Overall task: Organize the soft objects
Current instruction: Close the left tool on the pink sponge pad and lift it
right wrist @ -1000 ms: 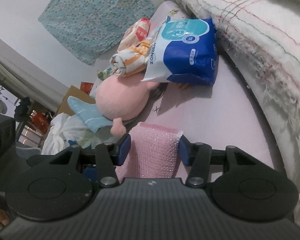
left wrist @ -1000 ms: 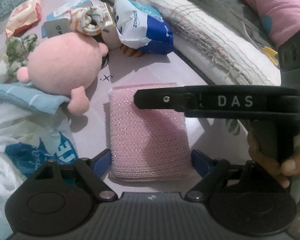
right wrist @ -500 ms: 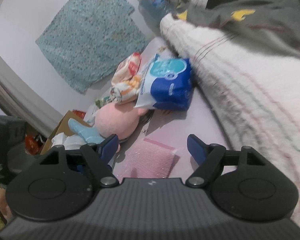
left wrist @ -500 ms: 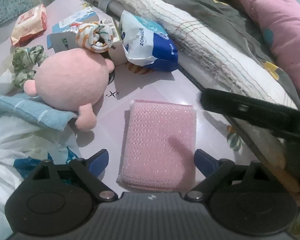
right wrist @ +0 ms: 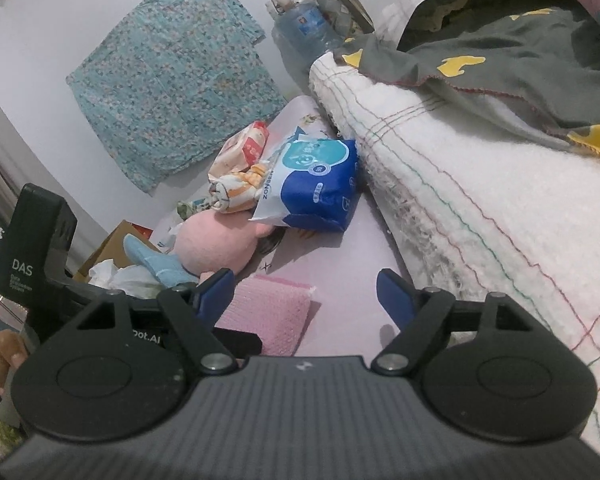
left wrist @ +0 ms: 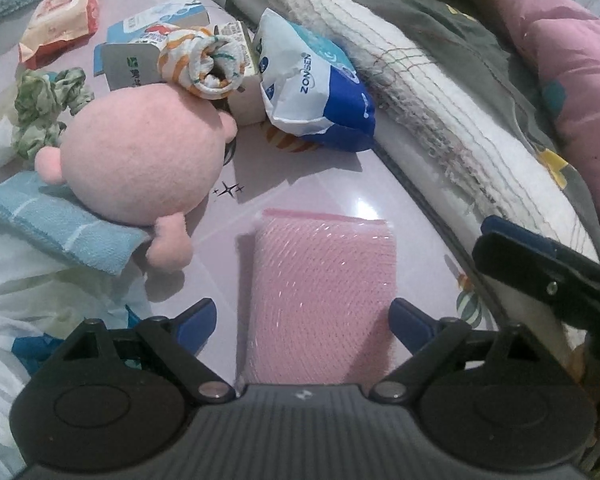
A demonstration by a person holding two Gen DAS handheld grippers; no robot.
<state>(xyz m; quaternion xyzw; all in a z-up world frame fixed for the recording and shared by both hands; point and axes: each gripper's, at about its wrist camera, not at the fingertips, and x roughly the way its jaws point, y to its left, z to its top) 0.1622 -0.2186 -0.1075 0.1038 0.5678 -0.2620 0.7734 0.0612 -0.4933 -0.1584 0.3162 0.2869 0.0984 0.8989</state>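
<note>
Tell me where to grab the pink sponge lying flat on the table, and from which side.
Grip the pink sponge across its two long side edges, coming straight down from above. It lies flat with bare table on both sides, and the open left gripper already straddles its near end.

Each gripper (left wrist: 303, 320) has blue fingertips (right wrist: 394, 298), black linkage arms with silver screws, and a ribbed grey body.

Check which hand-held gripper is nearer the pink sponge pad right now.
Left. The left hand-held gripper hangs over the pink sponge pad, open fingers straddling its near end. The right hand-held gripper, jaws just opened, sits off to the side, the pad past its left finger.
</note>
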